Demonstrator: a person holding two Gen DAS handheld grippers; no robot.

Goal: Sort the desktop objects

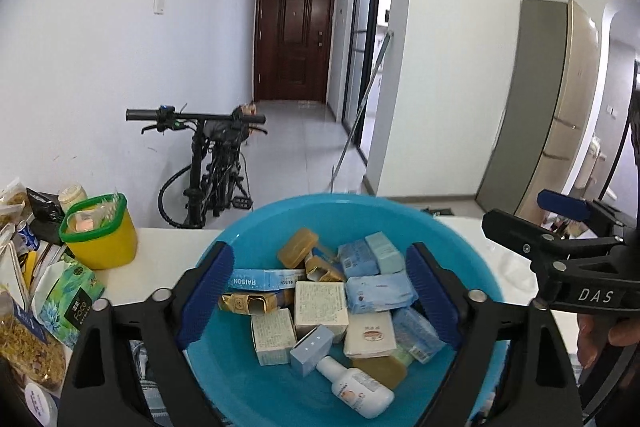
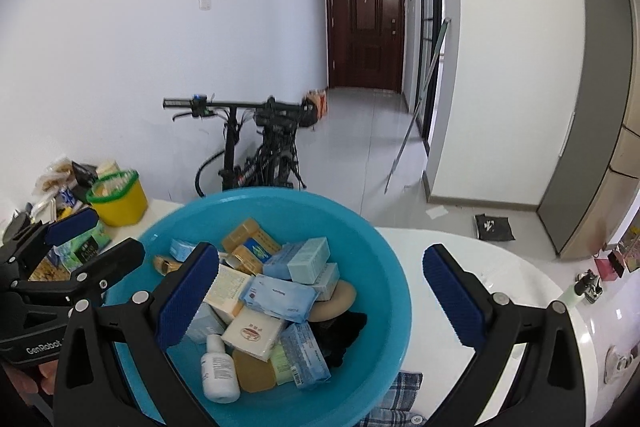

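**Blue basin of small boxes, both grippers spread and empty**

On the white tabletop [image 2: 500, 259] sits a round basin [image 1: 256, 391] of smooth turquoise plastic, its rim a clean circle and its inside heaped with small goods. Most are cardboard cartons with sharp edges: a pale blue box printed RAISON [image 1: 264, 278] lies with its long axis running left to right, a cream box with fine print [image 1: 321, 303] stands squarely beside it, and a crumpled gold carton [image 1: 248, 303] lies flat below the blue one. A soft blue tissue pack [image 2: 280, 297] rests on top of the pile. A white plastic bottle [image 1: 360, 391] lies on its side at the near edge of the heap, its cap pointing up and left in the left wrist view. A tan soap-like bar [image 2: 254, 371] lies just beside it.

The left gripper [image 1: 320, 303] hangs over the basin, its ribbed blue pads set wide apart with nothing pressed between them. The right gripper [image 2: 320, 301] is likewise wide, one finger over the basin and the other over bare table, gripping nothing.

To the left stands a yellow tub with a green rim [image 1: 100, 235], near a green-patterned tissue pack [image 1: 66, 291] and snack bags. Checked cloth [image 2: 396, 399] shows under the basin's near edge. Beyond the table a black bicycle [image 1: 212, 163] leans by the white wall, with a dark wooden door [image 1: 294, 37] at the end of the hall.
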